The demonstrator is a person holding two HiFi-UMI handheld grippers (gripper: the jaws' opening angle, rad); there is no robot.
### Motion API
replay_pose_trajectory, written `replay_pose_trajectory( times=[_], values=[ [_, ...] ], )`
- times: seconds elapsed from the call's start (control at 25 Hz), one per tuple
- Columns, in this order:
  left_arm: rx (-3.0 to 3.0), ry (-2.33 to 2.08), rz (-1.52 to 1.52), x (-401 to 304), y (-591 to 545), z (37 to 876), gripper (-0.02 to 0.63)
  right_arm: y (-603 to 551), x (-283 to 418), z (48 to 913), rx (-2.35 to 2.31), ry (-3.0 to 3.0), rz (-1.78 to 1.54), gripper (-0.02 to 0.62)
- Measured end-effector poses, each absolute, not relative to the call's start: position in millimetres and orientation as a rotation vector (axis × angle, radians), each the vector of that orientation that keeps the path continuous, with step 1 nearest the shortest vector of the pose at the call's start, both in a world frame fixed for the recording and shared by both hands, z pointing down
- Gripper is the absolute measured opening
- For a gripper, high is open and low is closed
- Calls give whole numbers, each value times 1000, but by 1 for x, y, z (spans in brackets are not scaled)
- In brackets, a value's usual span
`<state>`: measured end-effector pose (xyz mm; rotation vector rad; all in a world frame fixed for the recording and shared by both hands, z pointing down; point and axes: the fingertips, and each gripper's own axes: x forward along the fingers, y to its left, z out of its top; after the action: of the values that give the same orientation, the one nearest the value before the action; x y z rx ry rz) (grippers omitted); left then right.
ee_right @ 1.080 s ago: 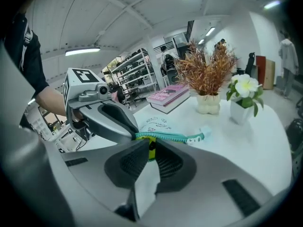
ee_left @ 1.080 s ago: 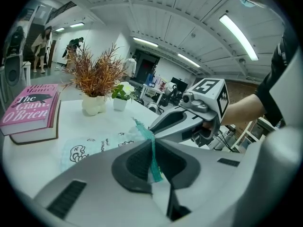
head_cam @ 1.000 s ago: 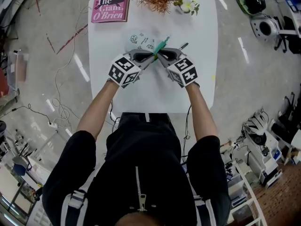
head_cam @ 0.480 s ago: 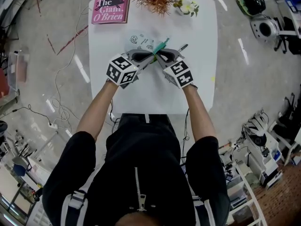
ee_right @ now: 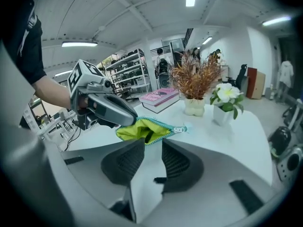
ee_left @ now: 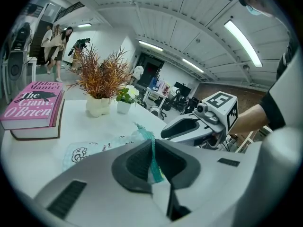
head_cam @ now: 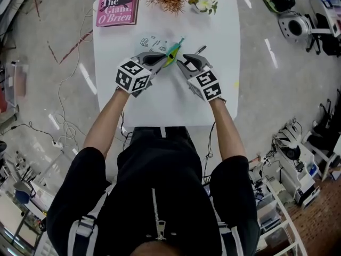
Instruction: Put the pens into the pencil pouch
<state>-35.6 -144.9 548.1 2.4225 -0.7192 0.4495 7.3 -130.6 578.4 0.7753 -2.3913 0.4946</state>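
As I look down in the head view, my left gripper (head_cam: 164,60) is pinched on the near end of the pencil pouch (head_cam: 173,50), which juts up and away over the white worktop (head_cam: 224,33). My right gripper (head_cam: 184,64) sits just beside the pouch, on its right, and a dark pen (head_cam: 199,50) lies on the worktop just past that gripper's tip.

In the left gripper view, my jaws are pressed together on the pouch's (ee_left: 152,150) teal zipper edge, which rises out between the pads, with the right gripper across from it.

In the right gripper view, my jaws have just been opening and stand apart with nothing between them. The pouch (ee_right: 142,129) hangs just ahead of their tips, its mouth gaping to show yellow-green lining, gripped at its left end by the left gripper.
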Motion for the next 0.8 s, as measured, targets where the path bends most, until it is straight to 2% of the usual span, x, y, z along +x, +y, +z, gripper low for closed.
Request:
replay_pose_trajectory(
  times=[0.32, 0.8],
  values=[
    [2426, -718, 481, -30, -143, 554, 40, -128, 55, 592, 828, -2312, 515, 125],
    [2432, -729, 529, -27, -140, 562, 40, -148, 98, 622, 728, -2167, 366, 178]
  ],
)
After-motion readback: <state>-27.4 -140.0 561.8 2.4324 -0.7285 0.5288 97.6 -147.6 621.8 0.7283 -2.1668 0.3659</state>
